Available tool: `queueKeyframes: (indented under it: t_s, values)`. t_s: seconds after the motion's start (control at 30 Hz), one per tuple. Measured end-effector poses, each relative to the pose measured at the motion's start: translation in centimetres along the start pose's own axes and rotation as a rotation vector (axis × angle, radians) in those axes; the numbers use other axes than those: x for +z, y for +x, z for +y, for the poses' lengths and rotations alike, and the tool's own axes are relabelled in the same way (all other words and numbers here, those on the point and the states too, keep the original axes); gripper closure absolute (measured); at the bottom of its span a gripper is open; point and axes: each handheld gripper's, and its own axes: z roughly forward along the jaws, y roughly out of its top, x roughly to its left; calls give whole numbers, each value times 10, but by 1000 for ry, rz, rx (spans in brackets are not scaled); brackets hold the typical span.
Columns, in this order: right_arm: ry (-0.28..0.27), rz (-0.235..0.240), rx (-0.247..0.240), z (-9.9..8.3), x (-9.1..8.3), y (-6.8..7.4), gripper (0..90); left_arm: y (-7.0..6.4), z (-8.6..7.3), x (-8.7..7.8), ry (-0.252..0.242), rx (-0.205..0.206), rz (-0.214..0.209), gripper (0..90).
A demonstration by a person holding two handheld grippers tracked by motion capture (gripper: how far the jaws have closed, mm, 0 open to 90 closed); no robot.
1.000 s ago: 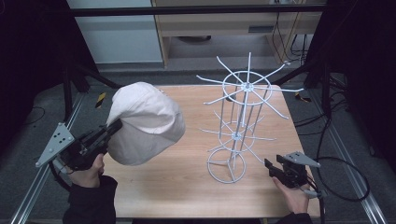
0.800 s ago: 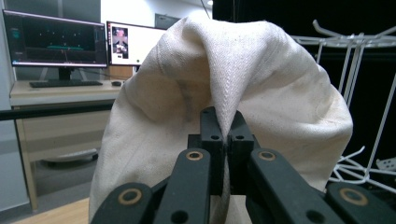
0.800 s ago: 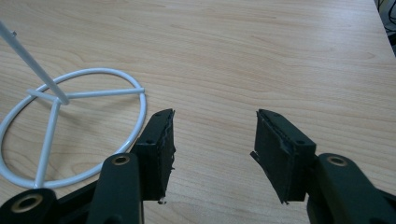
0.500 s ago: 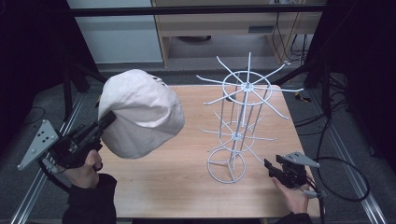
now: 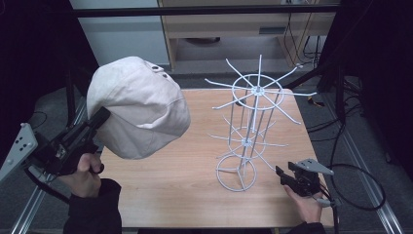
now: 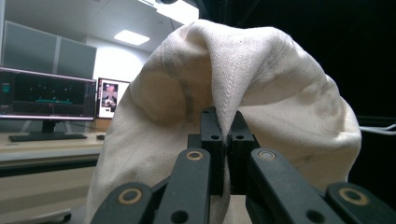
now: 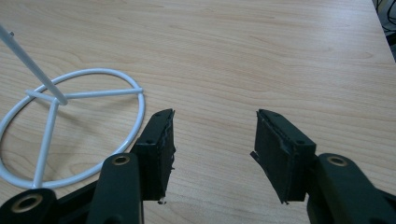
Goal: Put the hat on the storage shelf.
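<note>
High view: the left gripper (image 5: 100, 118), clamped on the cream cloth cap (image 5: 139, 107), has swung it up and leftward.
White wire rack (image 5: 251, 124) awaits hanging; right gripper (image 7: 212, 140) rests, jaws apart.

Bare table (image 5: 160, 180) lies left of the wire rack (image 5: 251, 126), whose spokes seemingly bar the right.
</note>
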Motion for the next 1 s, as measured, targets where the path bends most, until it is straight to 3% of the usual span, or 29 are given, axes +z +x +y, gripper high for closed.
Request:
queueKeyframes:
  t_s: [0.37, 0.43, 0.8, 1.0]
  values:
    - [2, -3, 1, 0, 0, 0, 476, -16, 19, 17, -59, -19, -74, 881]
    - [2, -2, 0, 0, 0, 0, 476, -19, 22, 23, -70, -7, -82, 881]
    - [0, 2, 3, 0, 0, 0, 475, -35, 25, 52, -49, -19, -119, 881]
    - [0, 6, 7, 0, 1, 0, 476, -37, 22, 68, -53, -63, -134, 881]
